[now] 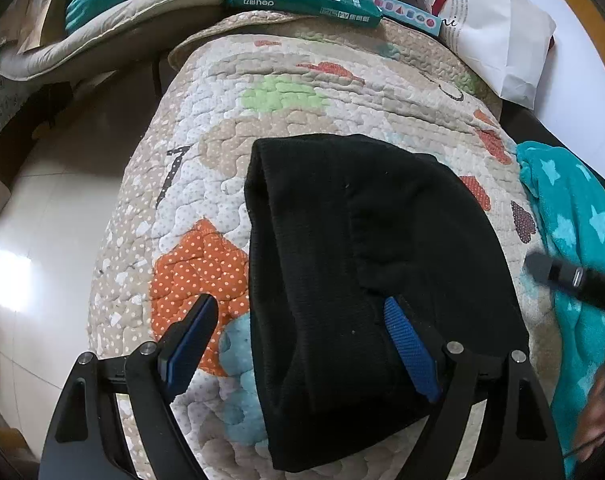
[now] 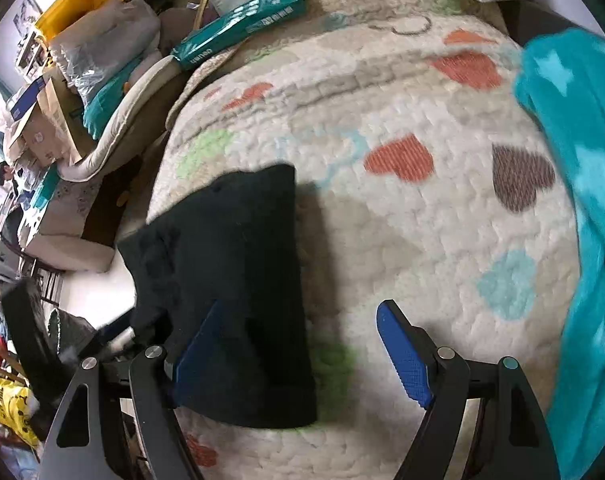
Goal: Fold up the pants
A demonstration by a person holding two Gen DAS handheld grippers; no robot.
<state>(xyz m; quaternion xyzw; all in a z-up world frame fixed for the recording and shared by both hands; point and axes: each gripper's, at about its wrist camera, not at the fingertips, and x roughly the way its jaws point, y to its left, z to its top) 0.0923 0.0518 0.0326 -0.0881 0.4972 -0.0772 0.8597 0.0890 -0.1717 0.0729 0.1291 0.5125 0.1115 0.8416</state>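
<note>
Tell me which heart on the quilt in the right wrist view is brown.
The striped brown heart, right of the bigger orange heart, beside the teal star blanket. The others are orange.

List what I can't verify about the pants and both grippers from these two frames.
- Pants: the near hem leaves the left wrist view's bottom edge; black fabric hides the number of folded layers.
- Right gripper: a motion-blurred sliver at the left wrist view's right edge.
- Left gripper: its right finger overlaps the pants; contact unclear.
- Quilt: pattern smeared in the right wrist view.
</note>
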